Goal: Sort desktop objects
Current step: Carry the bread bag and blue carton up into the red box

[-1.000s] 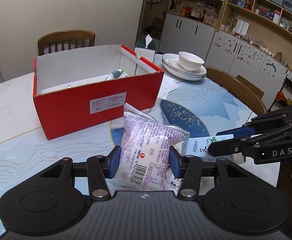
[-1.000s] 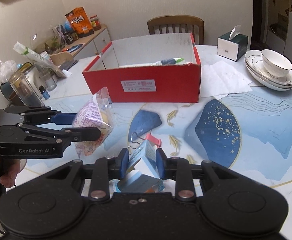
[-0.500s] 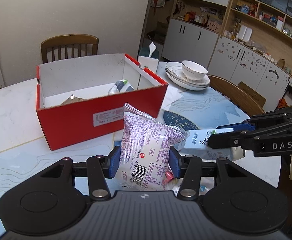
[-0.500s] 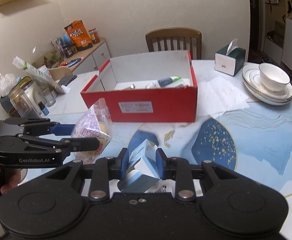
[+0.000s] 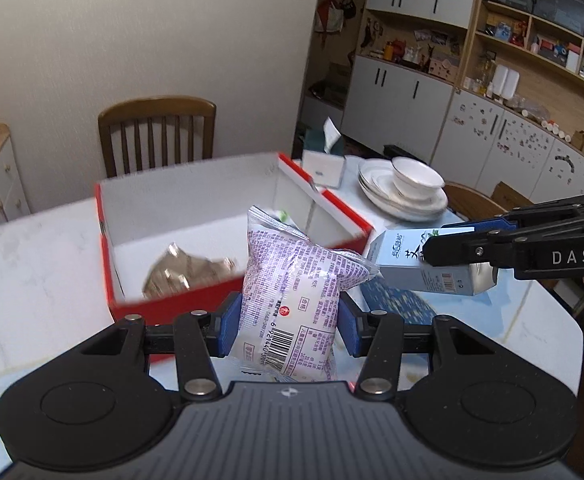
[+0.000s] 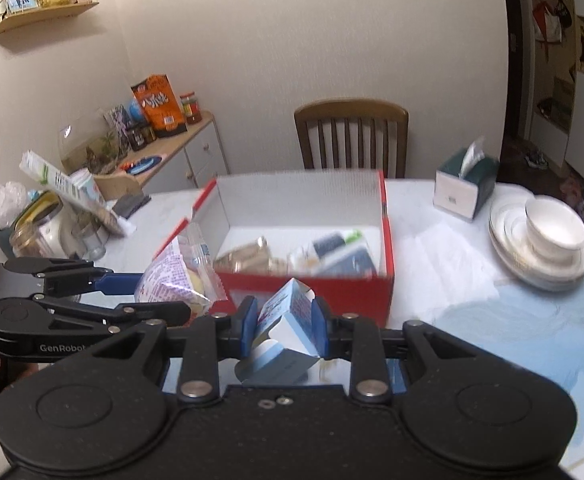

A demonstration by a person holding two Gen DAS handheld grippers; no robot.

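Note:
My left gripper (image 5: 287, 330) is shut on a purple-printed snack bag (image 5: 296, 296) and holds it in the air just in front of the open red box (image 5: 131, 304). My right gripper (image 6: 283, 330) is shut on a small light-blue carton (image 6: 285, 328), also raised near the box's front wall (image 6: 332, 292). From the left wrist view the carton (image 5: 424, 264) sits to the right of the bag. From the right wrist view the bag (image 6: 175, 280) hangs at the box's left front corner. The box holds a crumpled brown packet (image 5: 183, 276) and a tube (image 6: 332, 244).
Stacked white plates with a bowl (image 5: 408, 188) and a tissue box (image 6: 464, 188) stand right of the red box. A wooden chair (image 6: 352, 136) is behind the table. A side cabinet with jars and snacks (image 6: 91, 200) is at the left.
Both grippers have risen and moved toward the red box with their loads. The box's inside now shows more, including the brown packet.

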